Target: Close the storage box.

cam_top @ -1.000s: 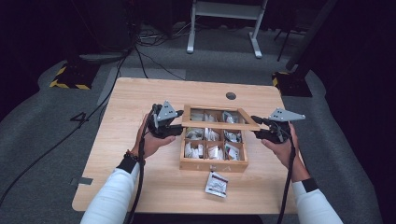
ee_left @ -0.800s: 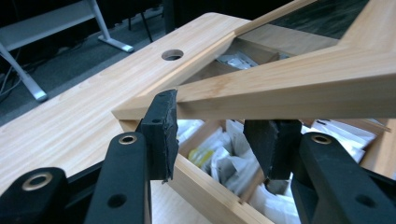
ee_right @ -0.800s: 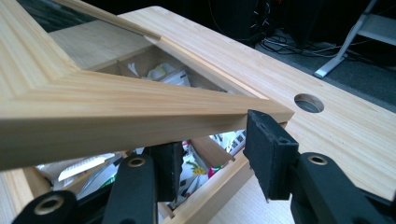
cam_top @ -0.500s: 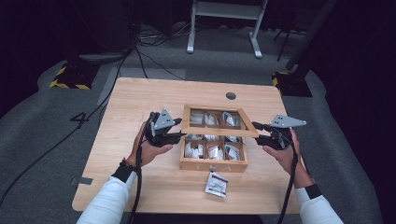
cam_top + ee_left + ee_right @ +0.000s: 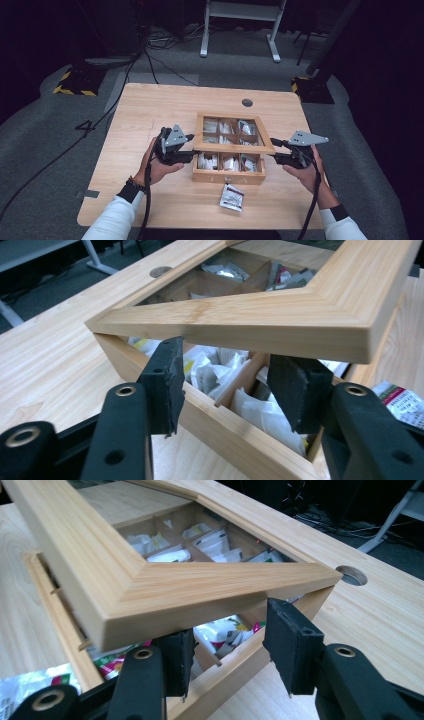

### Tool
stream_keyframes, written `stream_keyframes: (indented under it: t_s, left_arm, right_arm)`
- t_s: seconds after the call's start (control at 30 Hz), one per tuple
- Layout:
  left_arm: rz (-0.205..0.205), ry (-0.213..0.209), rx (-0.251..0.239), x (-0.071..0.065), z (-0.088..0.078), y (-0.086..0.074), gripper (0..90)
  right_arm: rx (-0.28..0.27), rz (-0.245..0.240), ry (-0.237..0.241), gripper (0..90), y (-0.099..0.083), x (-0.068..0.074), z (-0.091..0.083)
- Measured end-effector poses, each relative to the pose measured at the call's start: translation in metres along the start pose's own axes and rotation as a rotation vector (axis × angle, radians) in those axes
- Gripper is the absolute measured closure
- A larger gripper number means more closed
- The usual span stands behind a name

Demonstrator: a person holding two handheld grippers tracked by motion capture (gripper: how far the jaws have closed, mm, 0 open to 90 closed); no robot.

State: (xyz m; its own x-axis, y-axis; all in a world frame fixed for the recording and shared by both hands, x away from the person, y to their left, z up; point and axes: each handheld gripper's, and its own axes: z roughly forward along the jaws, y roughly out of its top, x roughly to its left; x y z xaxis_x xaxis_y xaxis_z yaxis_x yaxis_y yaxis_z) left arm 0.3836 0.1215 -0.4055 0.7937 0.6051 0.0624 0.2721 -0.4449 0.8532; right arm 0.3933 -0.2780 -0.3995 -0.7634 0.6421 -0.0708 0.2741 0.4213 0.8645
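Note:
A wooden box [image 5: 230,176] with several compartments of tea bags [image 5: 230,162] sits mid-table. Its windowed lid [image 5: 233,146] stands tilted, front edge raised a little off the box. My left gripper [image 5: 193,154] is at the lid's left front corner and my right gripper [image 5: 273,150] at the right one. In the left gripper view the lid [image 5: 250,322] lies just above my open jaws; they have just been opening, and the pads press on nothing, with the box wall [image 5: 225,432] behind the gap. In the right gripper view the lid [image 5: 150,587] hangs over the spread pads [image 5: 287,640].
A loose tea bag packet [image 5: 231,196] lies on the table in front of the box. A round cable hole [image 5: 247,102] sits near the table's far edge. Beyond the table are cables on grey carpet and a white stand's legs [image 5: 240,30].
The lid's front edge has come down closer to the box. Both hands have moved a little toward the near edge with it, and the left jaws stand wider.

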Motion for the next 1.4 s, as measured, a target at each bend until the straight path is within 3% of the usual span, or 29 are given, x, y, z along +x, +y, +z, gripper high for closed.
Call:
stream_keyframes:
  t_s: [0.17,0.5,0.73,1.4]
  left_arm:
    - [0.011,-0.016,0.03,-0.005,0.0,-0.003,45.3]
    - [0.01,-0.048,0.042,-0.011,-0.004,-0.01,43.4]
    - [0.016,-0.072,0.051,-0.015,-0.006,-0.014,41.8]
    - [0.049,-0.094,0.121,-0.025,0.0,-0.028,36.8]
  right_arm:
    - [0.031,-0.037,0.001,54.5,-0.005,0.007,-0.002]
    - [0.053,-0.042,0.022,53.9,-0.014,0.013,-0.004]
    - [0.077,-0.061,0.036,48.2,-0.019,0.022,-0.004]
    - [0.139,-0.008,0.113,43.3,-0.035,0.03,0.0]
